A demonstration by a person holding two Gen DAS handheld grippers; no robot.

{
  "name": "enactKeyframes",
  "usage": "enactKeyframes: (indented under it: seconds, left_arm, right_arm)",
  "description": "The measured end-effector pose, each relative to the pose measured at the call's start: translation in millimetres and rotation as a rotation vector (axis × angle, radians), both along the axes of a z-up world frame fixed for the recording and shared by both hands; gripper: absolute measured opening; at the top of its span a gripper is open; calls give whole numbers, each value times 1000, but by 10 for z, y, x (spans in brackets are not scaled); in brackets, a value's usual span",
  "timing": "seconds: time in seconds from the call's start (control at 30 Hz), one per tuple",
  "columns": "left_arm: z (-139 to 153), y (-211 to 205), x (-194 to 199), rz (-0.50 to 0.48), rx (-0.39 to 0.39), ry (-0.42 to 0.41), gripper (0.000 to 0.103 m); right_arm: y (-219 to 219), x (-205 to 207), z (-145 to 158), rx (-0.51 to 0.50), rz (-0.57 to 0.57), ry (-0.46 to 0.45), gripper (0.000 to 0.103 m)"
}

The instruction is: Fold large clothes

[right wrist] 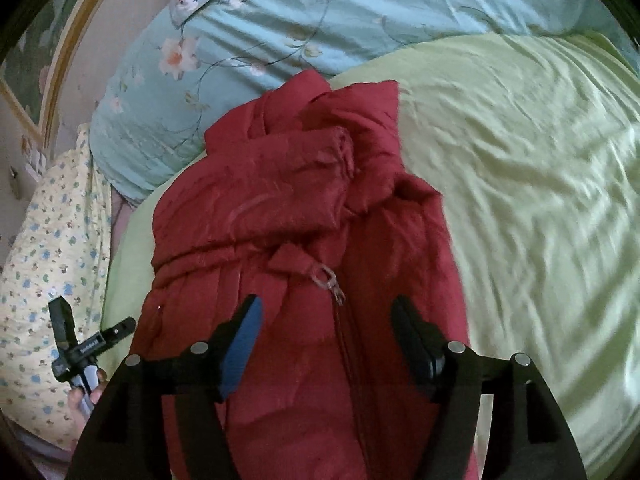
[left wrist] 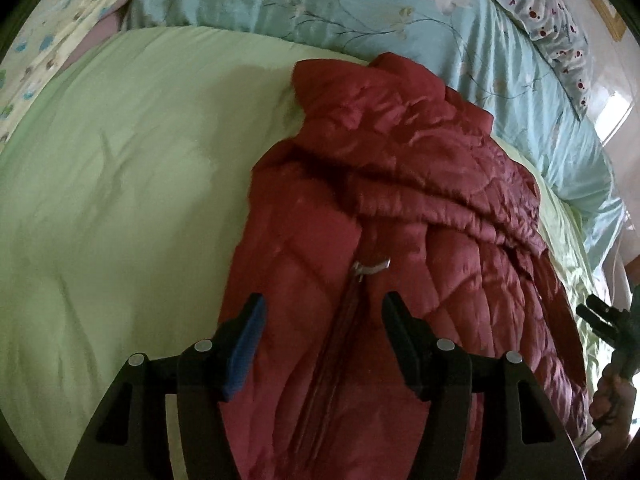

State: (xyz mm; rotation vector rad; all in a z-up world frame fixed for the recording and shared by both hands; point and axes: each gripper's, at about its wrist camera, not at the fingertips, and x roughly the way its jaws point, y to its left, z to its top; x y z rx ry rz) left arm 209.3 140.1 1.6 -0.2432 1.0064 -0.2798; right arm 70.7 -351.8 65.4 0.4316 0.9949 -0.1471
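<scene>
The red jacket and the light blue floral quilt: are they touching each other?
Touching. In the right wrist view, the red jacket has its top end lying against the light blue floral quilt, with no green sheet visible between them there.

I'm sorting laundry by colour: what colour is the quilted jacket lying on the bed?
Dark red, almost maroon. The quilted jacket shows best in the left wrist view.

We are in a home bedroom, over a made bed. A smooth pale-green bedsheet [left wrist: 120, 208] spreads beneath and to the left of the left claw; beyond it lies a glossy light-blue quilt printed with pink blossoms [left wrist: 320, 4]. Further right sits a grey pillow dotted in red [left wrist: 552, 28] — and in the right wrist view, left of the claw, a yellow small-print floral pillow [right wrist: 44, 248] and a gold-framed wall picture [right wrist: 32, 76].
</scene>
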Motion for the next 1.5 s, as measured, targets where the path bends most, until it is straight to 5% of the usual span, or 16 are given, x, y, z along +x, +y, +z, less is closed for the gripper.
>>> enactKeyframes:
  seconds: [0.63, 1.0, 1.5]
  left_arm:
    - [-5, 453, -742, -16, 15, 63, 71]
    - [-120, 469, -944, -75, -14, 101, 75]
    - [-329, 380, -1223, -155, -65, 143, 73]
  right_arm:
    - [-210, -951, 4, -52, -74, 114, 73]
    - [33, -1099, -231, -3, 21, 197, 73]
    - [255, -1209, -194, -2, 116, 182, 72]
